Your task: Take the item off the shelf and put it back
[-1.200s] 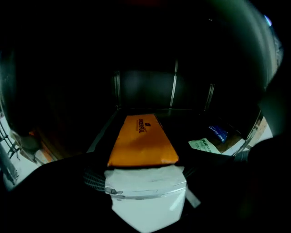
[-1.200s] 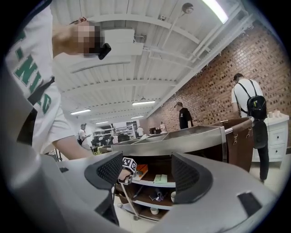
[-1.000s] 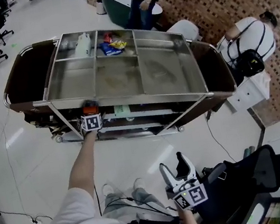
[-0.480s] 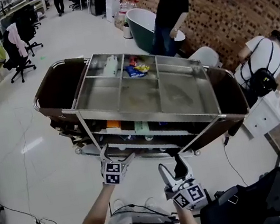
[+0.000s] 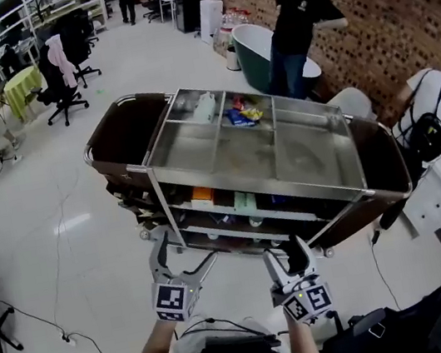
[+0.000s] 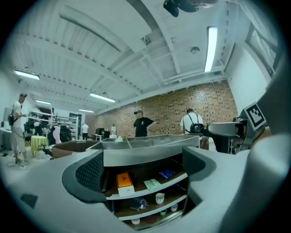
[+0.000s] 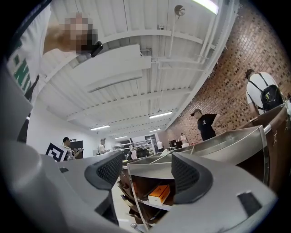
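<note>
Left gripper [image 5: 182, 257]: jaws spread and closing, nothing between them; held well short of the cart [image 5: 255, 183].
Right gripper [image 5: 286, 258]: jaws apart, empty, beside the left one.
Item: I take it to be the orange box [image 6: 123, 181], lying flat at the left end of the upper shelf [image 6: 175, 179], by its front edge.
Progress: box on the shelf and both grippers empty; I can't tell whether the job is finished or not begun.
Left to do: if not begun, pinch the box, draw it out, set it back.
Materials: steel cart top, split by dividers, with dark rounded ends; a card box with square corners; a flat green packet [image 6: 152, 184]; small white cups [image 6: 159, 197] below; curved, dimpled dark pads [image 6: 88, 175].
</note>
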A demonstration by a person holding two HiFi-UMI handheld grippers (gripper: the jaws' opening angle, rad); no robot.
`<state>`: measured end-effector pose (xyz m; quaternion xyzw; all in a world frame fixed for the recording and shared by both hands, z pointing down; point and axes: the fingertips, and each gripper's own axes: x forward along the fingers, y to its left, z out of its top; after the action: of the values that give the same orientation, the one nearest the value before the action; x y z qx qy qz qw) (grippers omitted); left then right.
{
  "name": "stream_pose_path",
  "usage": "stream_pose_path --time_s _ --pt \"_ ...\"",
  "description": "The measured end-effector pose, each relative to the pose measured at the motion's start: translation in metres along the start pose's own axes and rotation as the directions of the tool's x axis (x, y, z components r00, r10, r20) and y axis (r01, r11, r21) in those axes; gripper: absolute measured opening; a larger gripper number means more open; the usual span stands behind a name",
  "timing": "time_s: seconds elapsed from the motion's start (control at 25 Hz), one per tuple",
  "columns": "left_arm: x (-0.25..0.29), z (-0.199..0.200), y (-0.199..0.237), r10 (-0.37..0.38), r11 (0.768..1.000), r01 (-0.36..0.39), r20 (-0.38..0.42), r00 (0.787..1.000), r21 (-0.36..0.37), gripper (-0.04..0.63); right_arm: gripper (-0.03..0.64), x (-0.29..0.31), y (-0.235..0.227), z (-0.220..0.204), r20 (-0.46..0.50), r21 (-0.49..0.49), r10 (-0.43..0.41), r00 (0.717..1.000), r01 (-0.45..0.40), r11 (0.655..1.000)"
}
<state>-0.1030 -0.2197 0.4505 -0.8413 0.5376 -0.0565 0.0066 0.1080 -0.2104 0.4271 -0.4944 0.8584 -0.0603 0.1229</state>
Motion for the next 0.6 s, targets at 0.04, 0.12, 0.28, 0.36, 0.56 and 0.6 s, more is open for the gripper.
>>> stream_pose_path --time_s 0.04,0.12,0.28,0.36,0.56,0.6 --pt "-0.004 0.005 0.001 0.012 1.000 -0.012 0.011 1.000 0.013 0.516 0.344 0.000 0.000 0.002 0.005 -0.009 0.001 1.000 -0.001 1.000" --pt "-0.011 0.011 0.003 0.039 0.998 -0.040 0.027 0.999 0.044 0.477 0.344 0.001 0.001 0.005 0.007 -0.029 0.000 1.000 0.000 1.000" --pt "-0.019 0.017 0.009 0.068 0.998 -0.069 0.057 0.996 0.003 0.477 0.341 0.000 0.005 0.003 -0.013 -0.116 0.002 1.000 -0.003 0.993" --pt "-0.021 0.025 0.008 0.078 0.997 -0.079 0.072 0.994 -0.001 0.477 0.339 0.001 0.010 0.002 -0.023 -0.155 0.014 1.000 -0.018 0.988" --pt "-0.022 0.040 0.006 0.070 0.998 -0.069 0.103 0.992 -0.006 0.477 0.337 0.003 0.020 0.001 -0.037 -0.195 0.036 0.999 -0.043 0.980" --pt "-0.022 0.040 0.005 0.060 0.998 -0.061 0.105 0.993 0.003 0.477 0.337 0.003 0.021 0.001 -0.038 -0.199 0.037 0.999 -0.044 0.979"
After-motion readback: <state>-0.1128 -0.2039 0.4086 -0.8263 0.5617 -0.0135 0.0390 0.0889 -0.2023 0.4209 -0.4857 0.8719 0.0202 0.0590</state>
